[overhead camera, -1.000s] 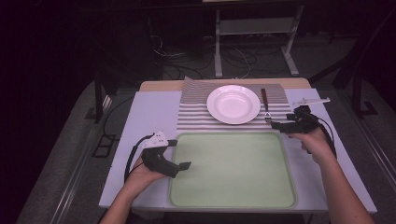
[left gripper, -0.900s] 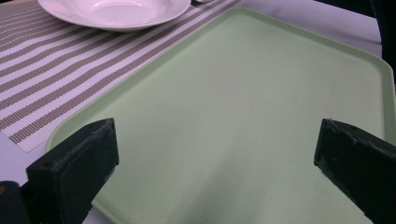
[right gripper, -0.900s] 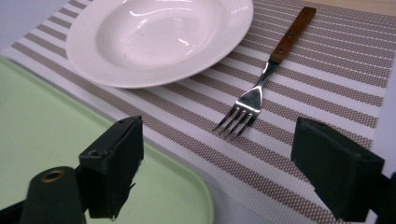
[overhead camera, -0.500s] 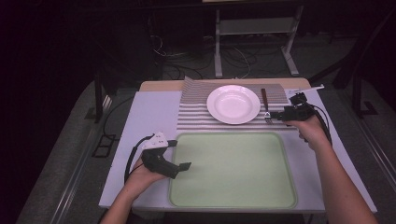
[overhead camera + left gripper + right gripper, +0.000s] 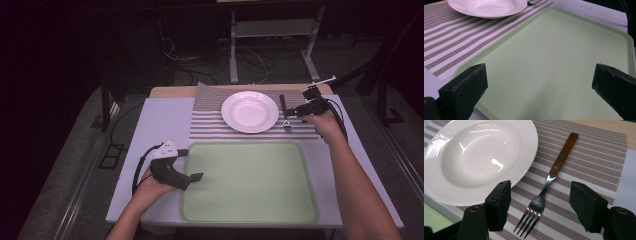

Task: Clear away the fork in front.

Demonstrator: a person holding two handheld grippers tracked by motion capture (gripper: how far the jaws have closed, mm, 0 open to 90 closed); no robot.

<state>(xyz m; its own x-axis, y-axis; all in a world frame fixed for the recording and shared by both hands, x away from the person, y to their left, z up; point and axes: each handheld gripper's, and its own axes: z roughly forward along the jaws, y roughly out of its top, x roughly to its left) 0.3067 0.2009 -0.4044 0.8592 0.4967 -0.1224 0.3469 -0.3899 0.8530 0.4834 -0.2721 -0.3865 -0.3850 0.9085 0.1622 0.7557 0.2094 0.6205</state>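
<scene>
Wood-handled fork [image 5: 545,190] lies on striped mat [image 5: 210,117] beside plate [image 5: 249,111], tabletop's far right. Right hand-held gripper [image 5: 540,206] straddles it, jaws closing, untouched. Left hand-held gripper [image 5: 539,92] open over tray [image 5: 250,182].

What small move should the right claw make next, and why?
Probably lower the right claw onto the fork and close. Its jaws have just been closing, stand on either side of the fork's neck above the striped placemat, and do not touch it yet.

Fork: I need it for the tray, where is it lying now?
In the high view the fork lies on the striped placemat, just right of the white plate, beside the right claw.
</scene>
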